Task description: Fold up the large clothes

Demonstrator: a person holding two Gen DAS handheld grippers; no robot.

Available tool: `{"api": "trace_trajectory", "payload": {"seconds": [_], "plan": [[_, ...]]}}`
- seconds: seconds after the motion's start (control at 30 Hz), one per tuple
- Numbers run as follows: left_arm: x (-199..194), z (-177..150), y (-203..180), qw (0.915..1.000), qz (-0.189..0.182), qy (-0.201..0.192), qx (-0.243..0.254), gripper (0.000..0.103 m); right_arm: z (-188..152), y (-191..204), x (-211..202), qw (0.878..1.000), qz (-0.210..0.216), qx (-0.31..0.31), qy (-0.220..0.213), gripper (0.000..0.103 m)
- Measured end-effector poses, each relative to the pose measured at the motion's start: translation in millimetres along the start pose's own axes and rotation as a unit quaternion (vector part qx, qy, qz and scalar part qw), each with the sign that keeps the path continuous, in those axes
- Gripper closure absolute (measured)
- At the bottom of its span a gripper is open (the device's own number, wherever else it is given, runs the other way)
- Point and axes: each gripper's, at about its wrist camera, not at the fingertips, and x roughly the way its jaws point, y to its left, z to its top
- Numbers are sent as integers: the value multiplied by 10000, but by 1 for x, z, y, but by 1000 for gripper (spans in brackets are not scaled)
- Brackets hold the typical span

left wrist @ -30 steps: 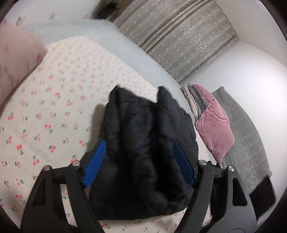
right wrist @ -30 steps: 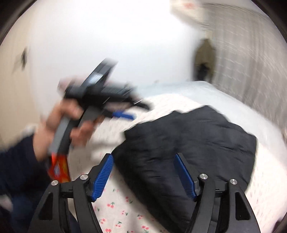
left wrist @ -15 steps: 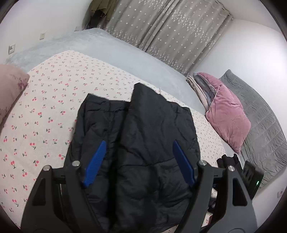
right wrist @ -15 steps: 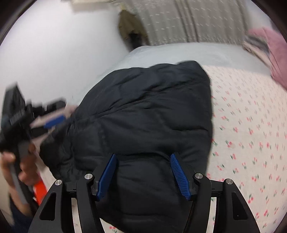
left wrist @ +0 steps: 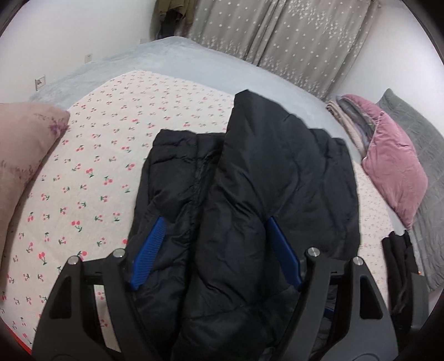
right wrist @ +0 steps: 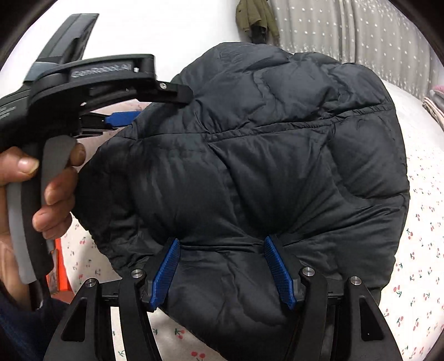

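Observation:
A black puffer jacket [left wrist: 249,194] lies folded lengthwise on the cherry-print bed sheet [left wrist: 91,155]. My left gripper [left wrist: 215,236] is open, its blue pads [left wrist: 149,250] straddling the jacket's near end, with padded fabric bulging between the jaws. In the right wrist view the jacket [right wrist: 263,155] fills the frame. My right gripper [right wrist: 222,258] is open around a bulge of its near edge. The left gripper [right wrist: 122,118], held by a hand, meets the jacket's left edge there.
A pink pillow [left wrist: 25,155] lies at the left of the bed. Pink and grey folded bedding [left wrist: 388,155] sits at the right. Grey curtains [left wrist: 291,36] hang behind. A dark garment [right wrist: 258,16] hangs on the wall.
Both grippers have moved in close to the jacket and now straddle its near edges. The right wrist view swung from the room onto the jacket.

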Motion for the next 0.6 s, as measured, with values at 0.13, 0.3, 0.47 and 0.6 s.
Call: {"api": "trace_trajectory", "payload": {"seconds": [0.13,0.3,0.47,0.6], "plan": [[10,-8,0,9988,441,28,230,51,-1,2,1,9999,51,-104,51,39],[17,-16,15,9987,447,179,147,56,12,-29,-32,9973,387,550,-284,39],[22,-25,20,9982,493,278,186,56,19,-100,-64,9834,-45,1545,-953,39],[23,-28,17,9977,552,300,238,56,27,-130,-42,9768,-62,2019,-709,39]]}}
